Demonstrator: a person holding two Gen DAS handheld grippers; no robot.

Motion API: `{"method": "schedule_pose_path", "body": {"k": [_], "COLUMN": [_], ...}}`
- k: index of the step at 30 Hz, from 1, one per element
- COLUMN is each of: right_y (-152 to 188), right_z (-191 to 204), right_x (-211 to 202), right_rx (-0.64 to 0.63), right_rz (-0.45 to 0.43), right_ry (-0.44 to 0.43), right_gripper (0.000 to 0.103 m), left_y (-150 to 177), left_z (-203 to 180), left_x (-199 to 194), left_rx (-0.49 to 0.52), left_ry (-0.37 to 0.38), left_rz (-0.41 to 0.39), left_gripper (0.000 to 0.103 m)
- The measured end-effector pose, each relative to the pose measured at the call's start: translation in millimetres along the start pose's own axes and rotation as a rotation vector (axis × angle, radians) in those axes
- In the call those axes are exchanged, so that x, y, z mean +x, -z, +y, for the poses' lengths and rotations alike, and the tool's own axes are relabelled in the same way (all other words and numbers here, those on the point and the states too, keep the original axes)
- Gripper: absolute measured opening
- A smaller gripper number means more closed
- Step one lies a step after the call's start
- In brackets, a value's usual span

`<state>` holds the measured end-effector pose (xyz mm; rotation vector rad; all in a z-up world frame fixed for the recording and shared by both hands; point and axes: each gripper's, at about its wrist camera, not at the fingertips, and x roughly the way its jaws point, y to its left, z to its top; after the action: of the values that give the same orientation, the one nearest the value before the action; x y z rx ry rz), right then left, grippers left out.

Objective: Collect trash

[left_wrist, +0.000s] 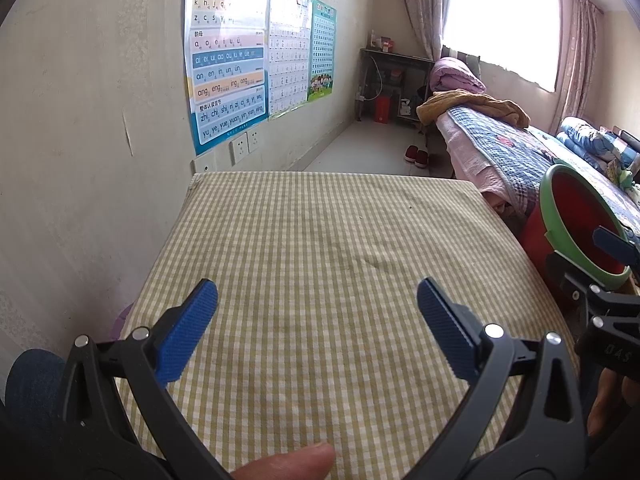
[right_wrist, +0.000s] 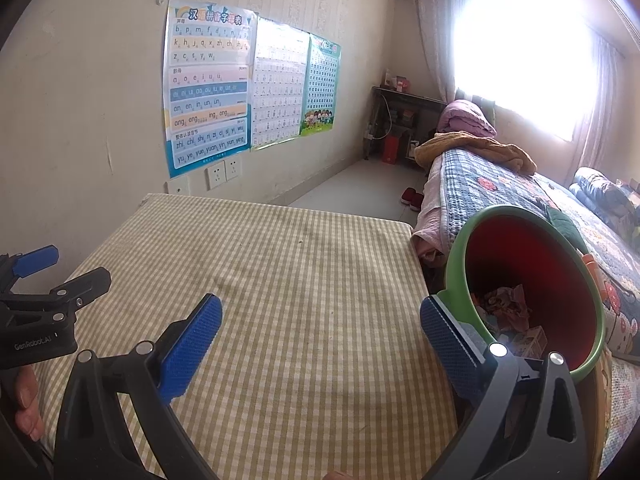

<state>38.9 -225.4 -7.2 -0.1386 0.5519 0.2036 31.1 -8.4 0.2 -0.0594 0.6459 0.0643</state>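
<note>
A red bin with a green rim [right_wrist: 524, 280] stands off the right edge of the checked table [right_wrist: 280, 300]; it also shows in the left wrist view [left_wrist: 576, 224]. Crumpled wrappers and small cartons [right_wrist: 508, 312] lie inside it. My left gripper [left_wrist: 318, 320] is open and empty above the table [left_wrist: 320, 264]. My right gripper [right_wrist: 320, 332] is open and empty over the table's right side, its right finger beside the bin's rim. Each gripper shows at the edge of the other's view.
A wall with posters [right_wrist: 208, 88] and sockets [right_wrist: 224, 170] runs along the table's left and far side. A bed with quilts [right_wrist: 500, 192] lies behind the bin. Red slippers [right_wrist: 412, 198] sit on the floor beyond the table.
</note>
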Motion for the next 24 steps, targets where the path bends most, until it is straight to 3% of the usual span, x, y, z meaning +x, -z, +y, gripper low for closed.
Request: {"method": "schedule_pose_path", "body": {"k": [24], "right_y": [-0.4], "right_z": [-0.7], "right_x": [2.0], "right_rx": [-0.014], "right_rz": [0.005], "right_ry": [0.000], "right_gripper": [0.096], "left_y": [2.1], "left_z": [-1.2], "left_x": [1.2], "left_rx": [0.003], "left_ry": [0.002], "left_rz": [0.015], "left_gripper": [0.098]}}
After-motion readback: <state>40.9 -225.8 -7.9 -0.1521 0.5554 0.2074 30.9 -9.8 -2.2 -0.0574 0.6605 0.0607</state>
